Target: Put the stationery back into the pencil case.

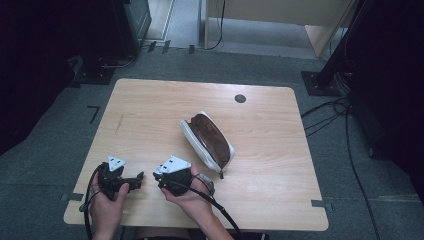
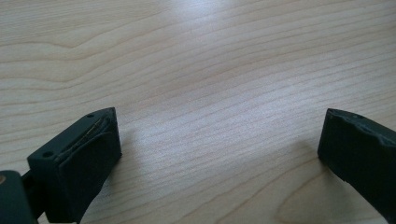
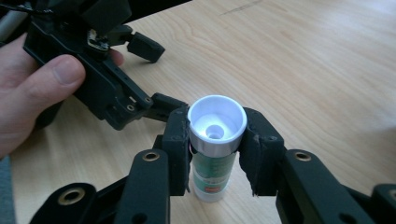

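Note:
My right gripper (image 3: 217, 140) is shut on a glue stick (image 3: 216, 122) with a white cap and a green label. The stick stands upright with its base on the wooden table (image 3: 303, 70). In the high view this right gripper (image 1: 164, 181) sits near the table's front edge, held in a hand. My left gripper (image 2: 219, 135) stands open over bare wood, with nothing between its jaws. The high view shows the left gripper (image 1: 136, 180) just left of the right one. In the right gripper view, the left gripper (image 3: 156, 77) is held by a hand at the upper left, close beside the glue stick.
An open white pencil case (image 1: 207, 140) with a dark brown inside lies at the middle of the table (image 1: 260, 130), behind the right gripper. A dark round cap (image 1: 240, 98) sits in the tabletop near the far edge. Cables and stands surround the table on the floor.

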Demonstrator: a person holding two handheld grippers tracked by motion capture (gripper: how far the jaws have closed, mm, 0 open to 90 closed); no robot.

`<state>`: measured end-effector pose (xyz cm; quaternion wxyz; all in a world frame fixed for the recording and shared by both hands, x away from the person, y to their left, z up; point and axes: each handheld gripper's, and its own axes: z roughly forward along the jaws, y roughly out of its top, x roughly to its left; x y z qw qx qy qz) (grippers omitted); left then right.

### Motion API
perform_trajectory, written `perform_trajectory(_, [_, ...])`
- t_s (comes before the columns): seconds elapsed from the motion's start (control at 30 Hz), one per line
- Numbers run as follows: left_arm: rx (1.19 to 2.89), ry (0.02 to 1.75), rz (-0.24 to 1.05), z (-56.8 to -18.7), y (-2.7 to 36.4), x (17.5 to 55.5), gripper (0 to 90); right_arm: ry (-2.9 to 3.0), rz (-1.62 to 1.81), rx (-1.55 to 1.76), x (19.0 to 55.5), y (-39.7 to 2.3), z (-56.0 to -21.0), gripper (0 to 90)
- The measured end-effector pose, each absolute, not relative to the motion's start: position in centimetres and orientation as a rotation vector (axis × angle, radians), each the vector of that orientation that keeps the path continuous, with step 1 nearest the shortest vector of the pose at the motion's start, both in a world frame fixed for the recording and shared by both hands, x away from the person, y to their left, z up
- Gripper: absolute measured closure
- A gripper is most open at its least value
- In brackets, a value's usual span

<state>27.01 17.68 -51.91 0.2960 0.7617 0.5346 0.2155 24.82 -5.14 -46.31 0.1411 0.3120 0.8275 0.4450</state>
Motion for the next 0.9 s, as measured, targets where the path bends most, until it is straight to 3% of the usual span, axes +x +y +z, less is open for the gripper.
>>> perform_trajectory(0.9, [2.027,1.421,0.573,-51.9,17.7,27.0,0.0,2.260,1.349,0.967,23.8,-9.5,-43.5,65.9])
